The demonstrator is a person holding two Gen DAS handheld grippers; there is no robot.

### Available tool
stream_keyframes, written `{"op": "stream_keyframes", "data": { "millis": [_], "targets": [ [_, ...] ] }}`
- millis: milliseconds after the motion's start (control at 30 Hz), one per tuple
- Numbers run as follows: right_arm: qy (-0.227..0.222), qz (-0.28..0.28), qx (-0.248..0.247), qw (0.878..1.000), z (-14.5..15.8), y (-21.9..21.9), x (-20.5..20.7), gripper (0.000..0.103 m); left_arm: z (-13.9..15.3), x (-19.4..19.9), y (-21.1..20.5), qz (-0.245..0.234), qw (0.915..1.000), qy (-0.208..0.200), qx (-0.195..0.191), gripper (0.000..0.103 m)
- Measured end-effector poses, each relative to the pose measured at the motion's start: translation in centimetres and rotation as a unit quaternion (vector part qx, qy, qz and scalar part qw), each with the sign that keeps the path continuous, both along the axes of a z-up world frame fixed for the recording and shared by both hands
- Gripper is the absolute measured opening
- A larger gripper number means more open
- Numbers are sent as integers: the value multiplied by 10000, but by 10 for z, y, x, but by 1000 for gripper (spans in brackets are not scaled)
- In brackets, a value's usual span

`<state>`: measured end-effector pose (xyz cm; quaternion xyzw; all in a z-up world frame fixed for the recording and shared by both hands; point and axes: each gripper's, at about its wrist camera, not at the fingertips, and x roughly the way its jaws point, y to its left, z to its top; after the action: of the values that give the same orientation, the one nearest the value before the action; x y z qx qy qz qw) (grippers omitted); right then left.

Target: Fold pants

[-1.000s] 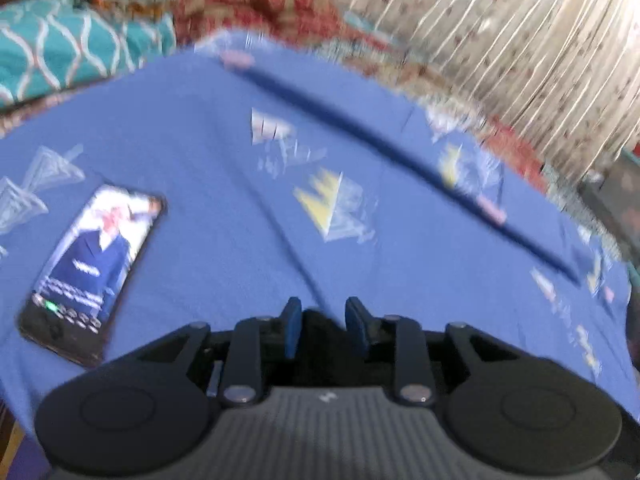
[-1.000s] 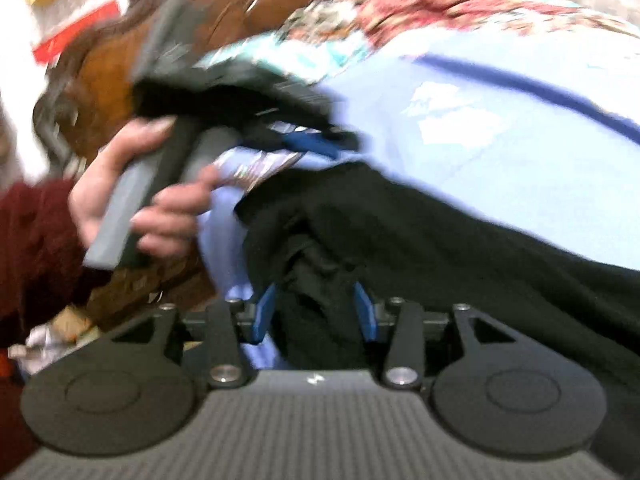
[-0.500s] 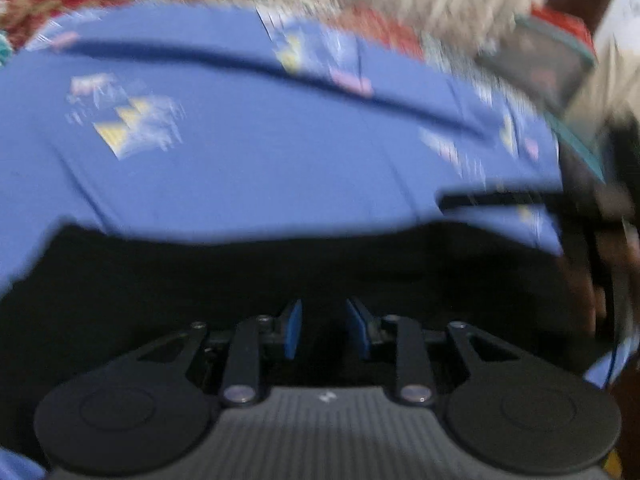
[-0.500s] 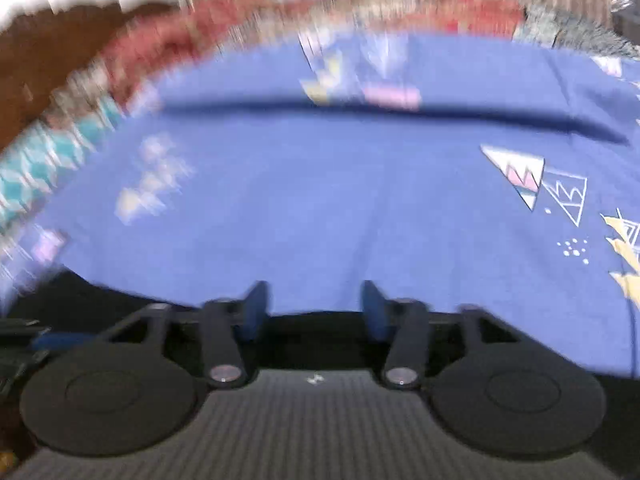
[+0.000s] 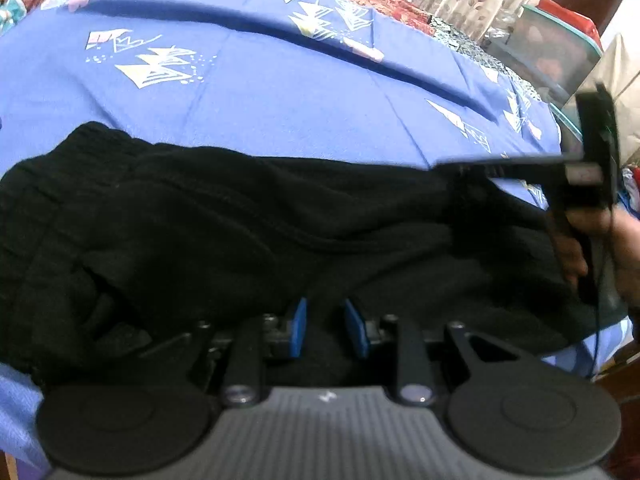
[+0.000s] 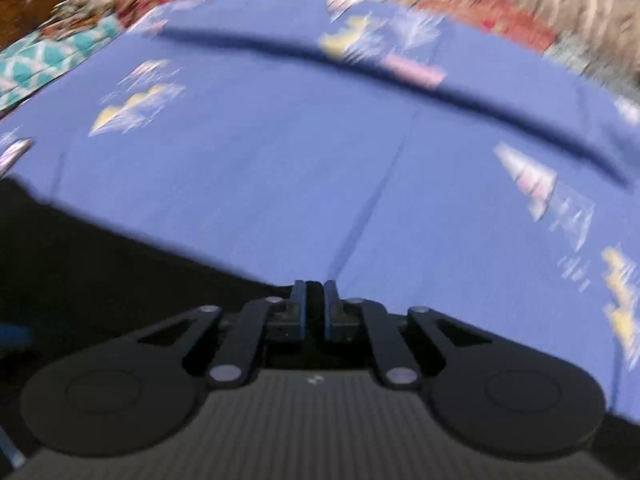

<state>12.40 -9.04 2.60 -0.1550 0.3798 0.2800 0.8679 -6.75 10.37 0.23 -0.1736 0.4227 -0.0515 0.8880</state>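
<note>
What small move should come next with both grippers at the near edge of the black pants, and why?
Probably lift both grippers together and carry the near edge toward the far side. The left gripper pinches black pants fabric; the right gripper has just closed at the edge. The pants lie bunched on the blue sheet.

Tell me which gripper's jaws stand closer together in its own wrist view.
The right gripper: only a thin slit shows between its blue pads. The left gripper shows a wider gap, filled with the black pants.

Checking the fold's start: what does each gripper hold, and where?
Both grip the black pants: left gripper mid near edge, right gripper an edge.
</note>
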Motion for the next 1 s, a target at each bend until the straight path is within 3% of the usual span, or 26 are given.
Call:
{"op": "stream_keyframes", "data": {
  "millis": [67,100,200,300,333,400,533,633,733,867,933,1000],
  "targets": [
    [-215,-341,183,9990,7,-9,18,9,0,-1,0,12,10000,-15,9,24],
    [-94,-474,281,9984,5,-9,26,9,0,0,-1,20,10000,-12,15,24],
    [68,-412,-144,9990,-23,4,33,10,0,3,-3,16,10000,-2,59,24],
    [-77,-370,-172,9991,-20,5,29,17,1,2,-3,20,10000,26,56,24],
    [-35,-433,-29,9991,-13,1,29,28,3,3,-3,25,10000,66,49,23],
    [-125,-599,504,9969,9,-19,24,36,11,3,-3,43,9999,106,29,26],
    [-140,-843,1377,9868,43,-71,0,37,39,2,-2,18,9994,-349,-14,31],
    [135,-860,1701,9816,45,-111,-27,37,50,10,0,85,9985,-533,1,36],
    [448,-897,1599,9820,33,-141,-61,37,45,24,4,304,9990,-294,126,37],
    [983,-1306,1185,9794,3,-177,-91,37,11,37,3,387,9959,517,631,35],
    [1032,-1553,1513,9707,-4,-200,-104,37,13,35,-7,282,9944,399,934,39],
    [1021,-1960,2351,9465,2,-231,-115,40,20,38,-14,256,9937,449,999,42]
  ]
}}
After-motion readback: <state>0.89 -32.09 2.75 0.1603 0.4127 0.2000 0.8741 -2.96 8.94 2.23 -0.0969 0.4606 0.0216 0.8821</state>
